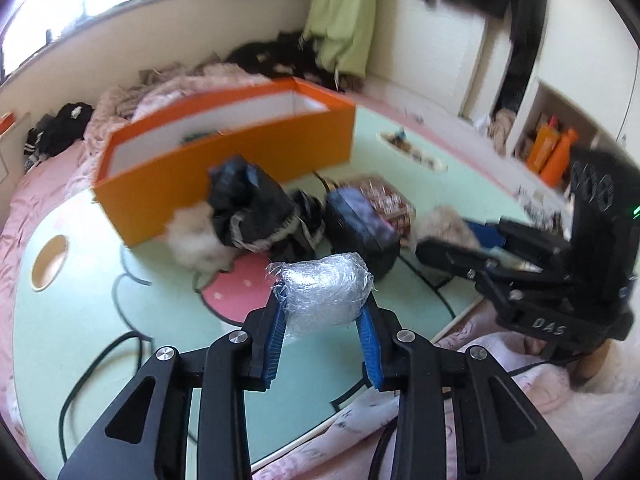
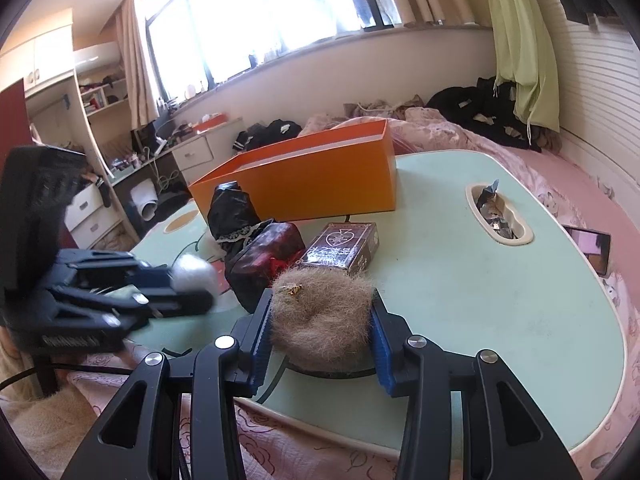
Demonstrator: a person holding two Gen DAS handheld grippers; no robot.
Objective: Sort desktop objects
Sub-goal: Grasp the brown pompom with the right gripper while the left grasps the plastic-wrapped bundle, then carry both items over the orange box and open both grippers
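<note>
1. Both hands are loaded, so the step in hand looks like the carry: two small items lifted off the green tabletop (image 2: 460,280) and bound, I judge, for the orange box (image 2: 320,176) at the far side.

2. The left gripper (image 1: 322,320) has its blue fingers (image 1: 274,336) closed in against a silvery plastic-wrapped bundle (image 1: 320,292). The bundle sits between the tips, pressed on both sides and clear of the tabletop.

3. The right gripper (image 2: 320,332) has its fingers part-closed on a tan fuzzy ball (image 2: 320,312) with a small gold trinket on top. The fur bulges between the pads, so the hold looks soft but sound.

4. Left on the tabletop, near the box front: a black crumpled bag (image 2: 232,212), a dark pouch (image 2: 264,264), a brown card box (image 2: 344,248) and a white fluffy ball (image 1: 196,240).

5. The next move calls for raising each load above the box wall, passing over the clutter in front of it, then opening the fingers over the white interior.

6. The bundle's slick wrap may slip; the grip should hold until it is well inside.
</note>
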